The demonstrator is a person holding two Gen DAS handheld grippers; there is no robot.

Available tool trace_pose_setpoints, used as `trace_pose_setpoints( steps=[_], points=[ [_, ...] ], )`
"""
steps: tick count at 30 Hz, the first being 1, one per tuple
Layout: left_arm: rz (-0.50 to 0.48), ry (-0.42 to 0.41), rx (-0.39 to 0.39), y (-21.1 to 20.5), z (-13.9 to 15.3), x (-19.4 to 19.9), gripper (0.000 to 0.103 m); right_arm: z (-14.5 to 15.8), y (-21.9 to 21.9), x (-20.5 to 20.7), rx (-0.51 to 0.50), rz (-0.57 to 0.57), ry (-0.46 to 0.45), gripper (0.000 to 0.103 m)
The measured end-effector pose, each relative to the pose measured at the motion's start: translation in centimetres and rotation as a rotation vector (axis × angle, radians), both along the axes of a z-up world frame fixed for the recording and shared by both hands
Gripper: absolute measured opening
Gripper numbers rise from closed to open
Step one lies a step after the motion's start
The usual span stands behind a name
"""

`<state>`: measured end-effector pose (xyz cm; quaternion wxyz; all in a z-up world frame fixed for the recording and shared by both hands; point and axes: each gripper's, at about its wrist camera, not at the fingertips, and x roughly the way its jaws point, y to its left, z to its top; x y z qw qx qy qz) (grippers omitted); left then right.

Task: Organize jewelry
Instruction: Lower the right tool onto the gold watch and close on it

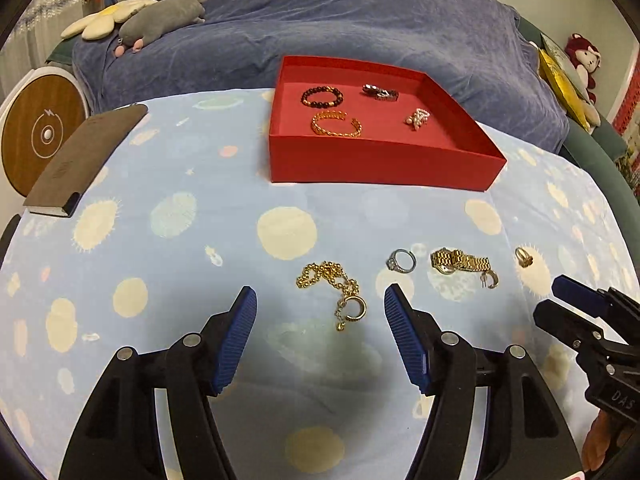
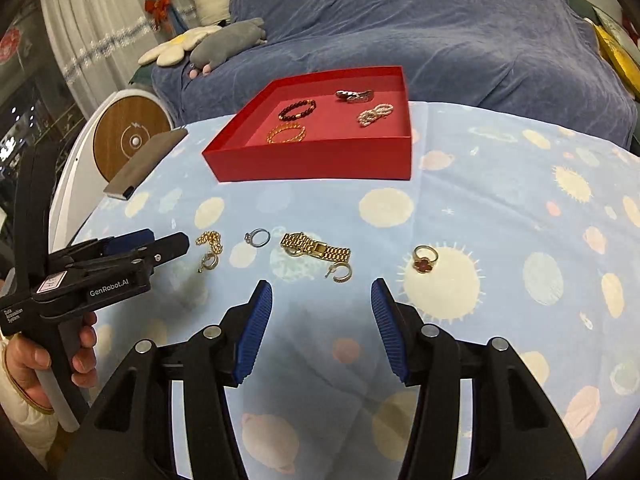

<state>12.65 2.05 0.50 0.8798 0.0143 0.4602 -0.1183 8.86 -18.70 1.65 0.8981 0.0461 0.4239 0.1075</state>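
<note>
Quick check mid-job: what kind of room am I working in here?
Likely a home bedroom or living room: a blue-covered sofa or bed, a grey plush toy on it, and white curtains.

Red box (image 1: 380, 160) holds four bracelets; gold bead chain (image 1: 332, 280), silver ring (image 1: 402, 261), gold watchband (image 1: 460, 261), red-stone ring (image 2: 425, 259) lie loose before my jaws.

A red tray (image 1: 384, 160) sits on a pale-blue cloth (image 1: 200, 240) patterned with cream planets and suns.
</note>
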Motion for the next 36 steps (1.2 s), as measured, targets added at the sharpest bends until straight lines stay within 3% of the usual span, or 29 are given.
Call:
trace_pose_setpoints(
  steps=[9,14,22,30,34,36],
  points=[
    [-0.006,0.027,-0.004,0.4,-0.8,0.2,0.064,-2.1,2.1,4.0,-0.027,0.125,0.003,0.051],
    [-0.024,0.042,-0.001,0.3,-1.3,0.0,0.064,-2.8,2.4,5.3,-0.056,0.138,-0.007,0.058],
    [-0.038,0.058,0.01,0.1,-2.0,0.0,0.064,-4.3,3.3,6.1,-0.092,0.169,0.021,0.057],
    [-0.033,0.062,0.01,0.2,-2.0,0.2,0.064,-3.9,4.1,4.6,-0.122,0.203,0.103,0.015],
    [-0.036,0.064,0.013,0.1,-2.2,0.4,0.064,-3.9,3.9,4.3,-0.089,0.185,0.123,0.015],
    [-0.039,0.064,0.017,-0.1,-2.4,0.3,0.064,-3.9,3.6,4.7,-0.059,0.165,0.122,0.021]
  ],
)
